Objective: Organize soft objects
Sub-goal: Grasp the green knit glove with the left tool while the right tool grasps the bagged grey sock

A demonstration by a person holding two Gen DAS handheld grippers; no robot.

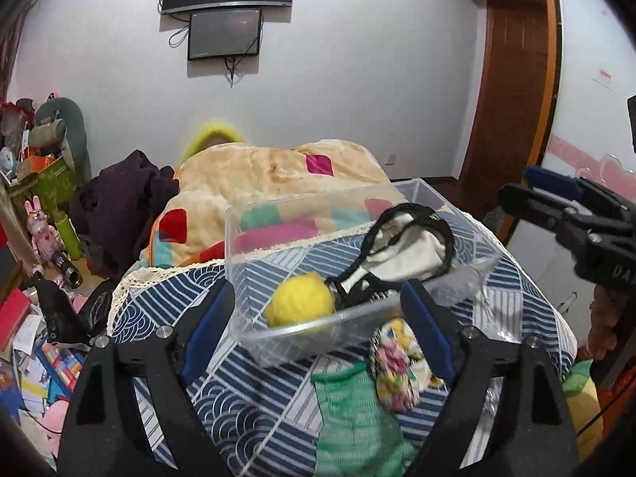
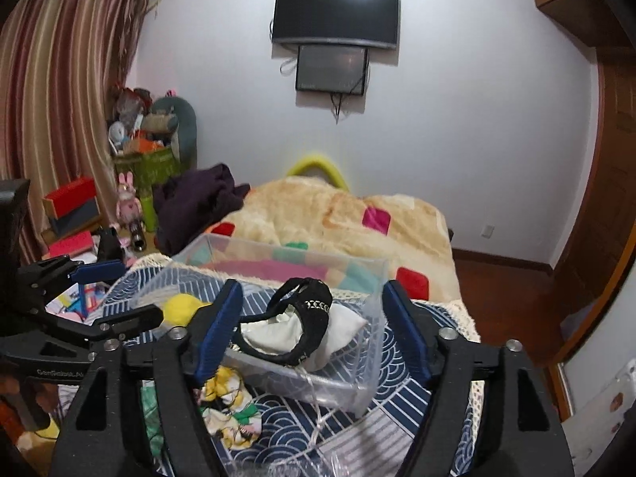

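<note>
Nearest the left wrist lens: left gripper, fingers spread wide, nothing between them, straddling the near wall of a clear plastic bin. Green knit cloth lies on the bed's blue patterned cover just below, its near end cut off by the frame. Floral cloth just right of it, touching the bin's near wall. Inside the bin, left to right: yellow ball, then a black-and-white garment draped toward the far right corner. Bin's left part bare. Right gripper also spread, empty, hovering over the garment; possibly clear of the rim, fisheye makes it hard to judge. Cover's left edge drops to a cluttered floor; the right side shows bare wood floor.
</note>
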